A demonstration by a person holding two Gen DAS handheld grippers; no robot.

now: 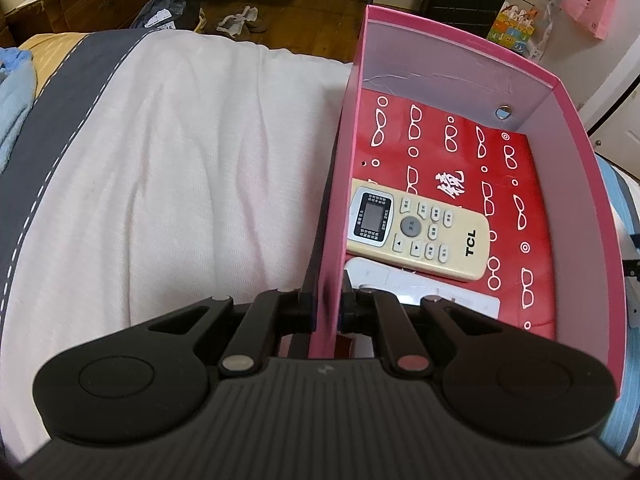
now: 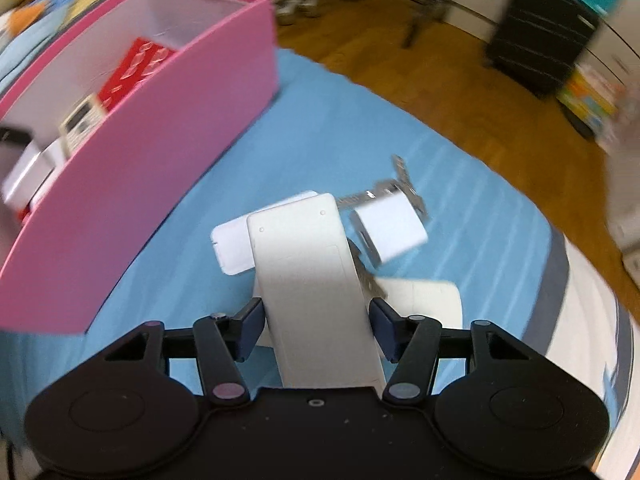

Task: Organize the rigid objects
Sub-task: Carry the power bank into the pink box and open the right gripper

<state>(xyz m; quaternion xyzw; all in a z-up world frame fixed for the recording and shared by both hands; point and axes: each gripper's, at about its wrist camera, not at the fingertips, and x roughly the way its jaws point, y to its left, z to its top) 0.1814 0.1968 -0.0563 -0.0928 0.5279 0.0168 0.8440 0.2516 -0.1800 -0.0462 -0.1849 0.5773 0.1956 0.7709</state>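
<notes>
In the left wrist view my left gripper (image 1: 326,300) is shut on the near left wall of the pink box (image 1: 354,140). Inside the box lie a yellowed TCL remote (image 1: 420,232), a white flat item (image 1: 372,274) beneath it and a red packet printed with glasses (image 1: 504,160). In the right wrist view my right gripper (image 2: 318,320) is shut on a white remote (image 2: 308,264), back side up, raised off the blue blanket (image 2: 340,120). The pink box (image 2: 152,152) stands to the left of it.
Below the held remote lie a white flat device (image 2: 230,246), a white charger cube (image 2: 388,228), metal keys (image 2: 402,182) and another white flat piece (image 2: 434,300). A white sheet (image 1: 180,180) covers the bed left of the box. Wooden floor lies beyond the bed.
</notes>
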